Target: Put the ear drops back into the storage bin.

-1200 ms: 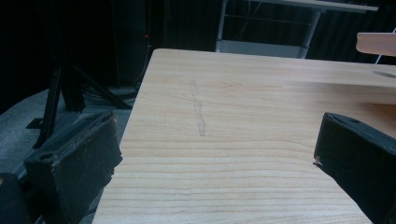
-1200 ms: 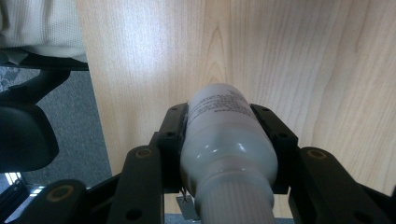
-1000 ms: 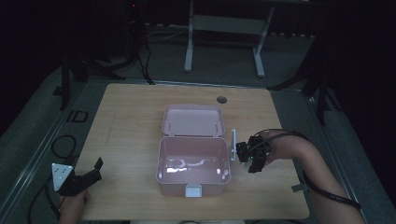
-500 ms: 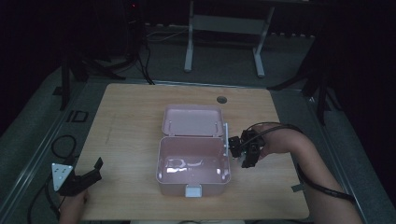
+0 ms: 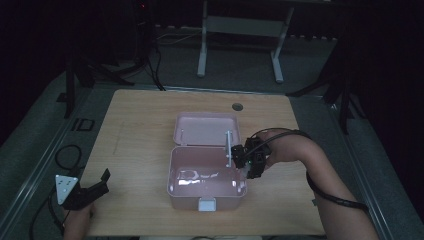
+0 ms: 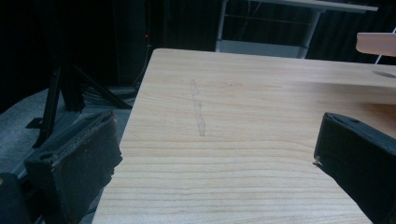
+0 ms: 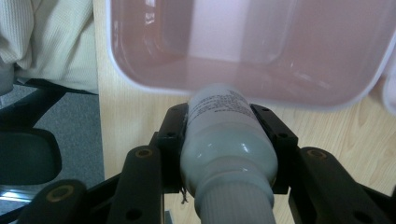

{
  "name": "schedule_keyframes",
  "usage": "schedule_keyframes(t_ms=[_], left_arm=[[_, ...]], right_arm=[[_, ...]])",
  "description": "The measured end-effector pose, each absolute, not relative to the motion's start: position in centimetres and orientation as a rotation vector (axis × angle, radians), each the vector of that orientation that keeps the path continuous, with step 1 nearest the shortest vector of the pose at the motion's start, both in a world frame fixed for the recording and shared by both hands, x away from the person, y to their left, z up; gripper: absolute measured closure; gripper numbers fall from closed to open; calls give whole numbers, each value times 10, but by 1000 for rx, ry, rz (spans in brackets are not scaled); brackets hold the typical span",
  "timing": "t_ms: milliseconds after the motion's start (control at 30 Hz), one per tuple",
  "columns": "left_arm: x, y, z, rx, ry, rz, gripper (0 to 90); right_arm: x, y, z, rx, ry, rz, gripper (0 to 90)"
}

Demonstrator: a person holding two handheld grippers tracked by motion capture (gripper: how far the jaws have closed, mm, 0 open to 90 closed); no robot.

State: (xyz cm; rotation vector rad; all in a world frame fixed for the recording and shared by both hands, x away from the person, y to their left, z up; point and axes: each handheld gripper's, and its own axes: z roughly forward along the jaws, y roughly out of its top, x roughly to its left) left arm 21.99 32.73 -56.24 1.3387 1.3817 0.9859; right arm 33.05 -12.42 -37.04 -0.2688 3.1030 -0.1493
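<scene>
Bottle (image 7: 227, 140) clamped in right claw (image 5: 248, 161) beside pink box (image 5: 172, 172); left claw (image 5: 90, 189) apart.

This looks like a lab or recording studio: a pale wooden table with a round cable hole (image 5: 237, 106) stands on grey carpet (image 5: 40, 145) in a darkened room, with black tripod stands (image 5: 75, 80) beside it (cables trailing near them) and a white-legged metal desk frame (image 5: 240, 25) behind

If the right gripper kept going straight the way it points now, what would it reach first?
Probably the open pink box: the right gripper, shut on a white bottle, aims the bottle's far end over the box's near rim into the cavity. Depth is uncertain.
</scene>
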Motion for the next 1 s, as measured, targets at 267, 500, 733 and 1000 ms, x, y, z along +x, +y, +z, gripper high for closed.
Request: schedule_keyframes(t_ms=[267,500,733,1000], left_arm=[[220,327,-562,1336,1382,984,5],[220,327,-562,1336,1382,982,5],[220,327,-562,1340,1380,985,4],[220,327,-562,1337,1381,984,5]], right_arm=[[328,-102,-372,-325,3093,-120,596],[327,-88,-376,-369,3095,-106,596],[329,-80,-385,-383,3099,-112,596],[333,-74,-401,-392,3107,-110,596]])
